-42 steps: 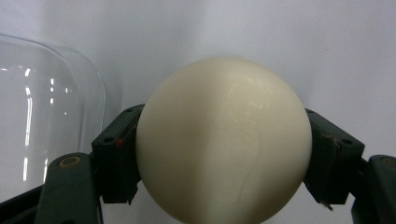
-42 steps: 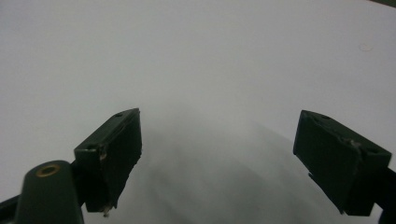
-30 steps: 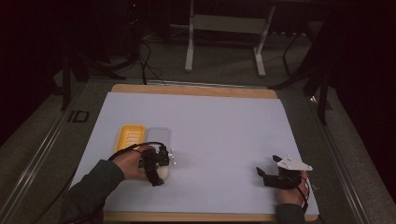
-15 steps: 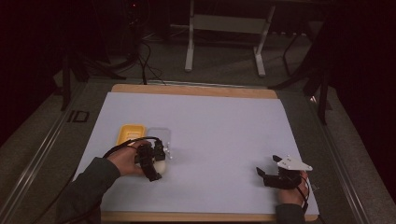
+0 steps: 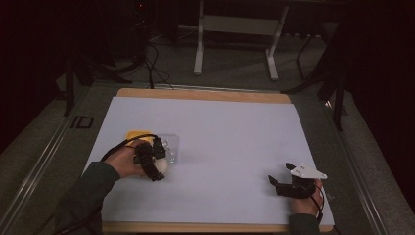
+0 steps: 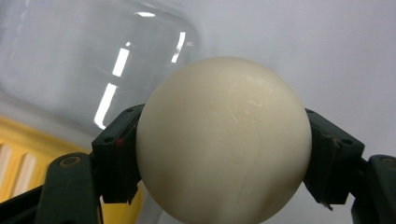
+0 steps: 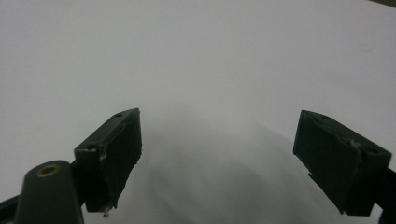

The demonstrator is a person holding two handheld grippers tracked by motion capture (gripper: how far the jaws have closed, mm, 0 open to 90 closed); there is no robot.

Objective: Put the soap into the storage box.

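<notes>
- Left gripper [image 6: 224, 154]: jaws closed on a cream-white egg [image 6: 224, 140], one pad pressing each side; the egg sits squarely between the jaws and bulges past them toward the camera's far field.
- In the high view the left gripper [image 5: 157, 164] carries the egg [image 5: 160, 167] at the counter's near-left part, just beside a clear plastic tray [image 5: 169, 145].
- A yellow tray [image 5: 136, 134] lies against the clear tray's far-left side.
- Right gripper [image 7: 217, 154]: jaws spread wide with nothing between them, over the bare white counter [image 7: 210, 56].
- In the high view the right gripper [image 5: 284, 185] rests near the counter's near-right corner, well apart from the egg.
</notes>
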